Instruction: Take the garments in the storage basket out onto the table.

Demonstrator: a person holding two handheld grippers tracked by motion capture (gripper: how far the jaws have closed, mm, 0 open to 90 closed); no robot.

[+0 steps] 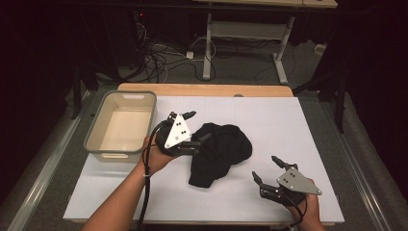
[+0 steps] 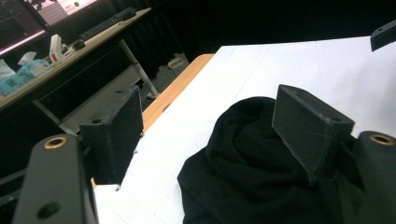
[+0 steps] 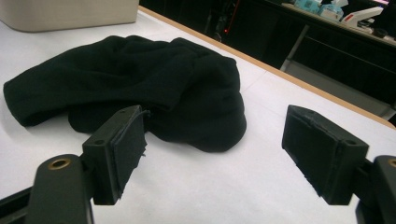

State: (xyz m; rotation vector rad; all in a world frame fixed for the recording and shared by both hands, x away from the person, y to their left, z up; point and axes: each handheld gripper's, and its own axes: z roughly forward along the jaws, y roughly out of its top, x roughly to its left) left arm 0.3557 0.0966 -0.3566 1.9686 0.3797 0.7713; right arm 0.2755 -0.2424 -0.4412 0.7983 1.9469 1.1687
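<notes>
Nearest the person's edge of the desk, the right gripper sat low at the right, its jaws spread wide with nothing between them, pointing up and left toward the black garment. From the right gripper view, the cloth lay ahead and to the left of the jaws, clear of them, with bare white surface in between. Farther in, the rumpled garment rested at the middle of the desk, its longer run going from the near-left lobe up to the far-right bulge. At its left edge sat the left gripper, held in the left hand; its jaws stood apart, and in the left gripper view one pad hung over the heaped fabric while the other stood off over white desk, neither pressing on it. So the left hand was plainly the nearer one, already against the cloth, and the right would have to cross open desk to reach the near hem. Beyond, at the far left, the beige bin stood empty, just left of the left gripper.
</notes>
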